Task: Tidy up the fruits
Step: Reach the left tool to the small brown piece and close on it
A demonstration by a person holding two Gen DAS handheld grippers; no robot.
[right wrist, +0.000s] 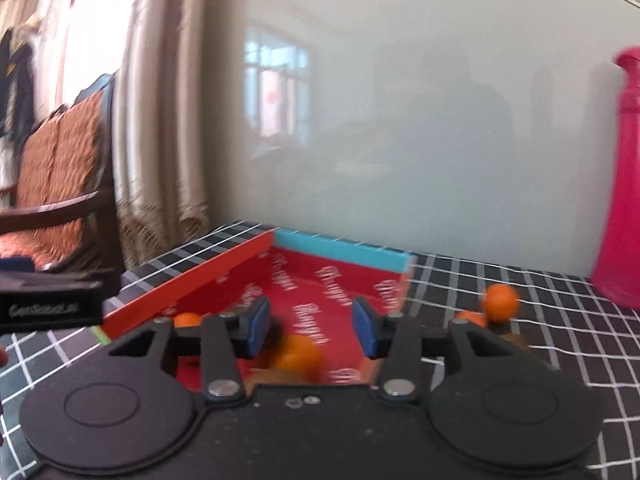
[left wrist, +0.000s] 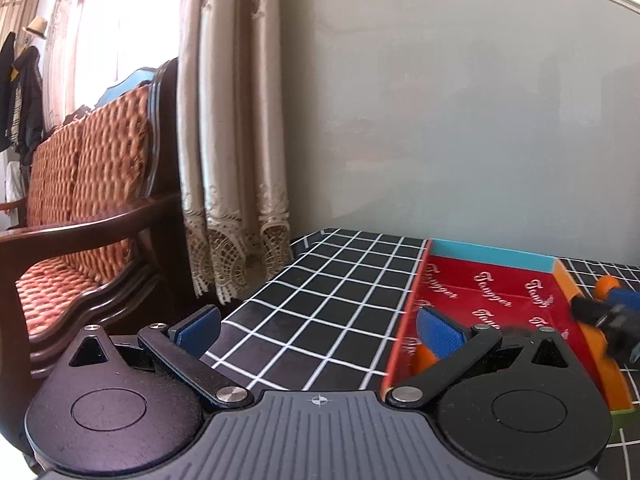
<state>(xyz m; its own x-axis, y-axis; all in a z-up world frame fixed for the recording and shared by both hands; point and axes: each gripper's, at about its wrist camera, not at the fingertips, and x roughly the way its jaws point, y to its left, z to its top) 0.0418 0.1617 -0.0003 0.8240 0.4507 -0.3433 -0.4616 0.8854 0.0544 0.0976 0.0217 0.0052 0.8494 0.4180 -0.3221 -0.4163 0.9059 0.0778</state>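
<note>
A shallow box (right wrist: 224,276) sits on the table (left wrist: 320,300), near the far wall. Its floor is red, its left wall is red-orange, its far wall (right wrist: 340,250) is light blue, and its right wall (left wrist: 592,344) is orange. White curly words are printed all over the red floor (they look like "Tanger", but the letters are too swirly to be sure).

Inside the box there are small orange fruits. One blurry orange (right wrist: 298,354) lies on the red floor at the near end, between and just below the blue pads of the right hand-held gripper (right wrist: 312,328). That gripper is spread apart and pinches nothing. A smaller orange (right wrist: 188,319) sits by the left wall.

Two more oranges are outside the box, on the table to its right: one round orange (right wrist: 500,303) and a second one (right wrist: 472,318) touching it or just beside it.

The left hand-held gripper (left wrist: 316,330) is spread wide and holds nothing. It hovers over the table at the box's left edge. A black block (right wrist: 48,308) at the left carries small pale writing, too blurry to read.

A tall pink bottle (right wrist: 624,184) stands at the far right.
</note>
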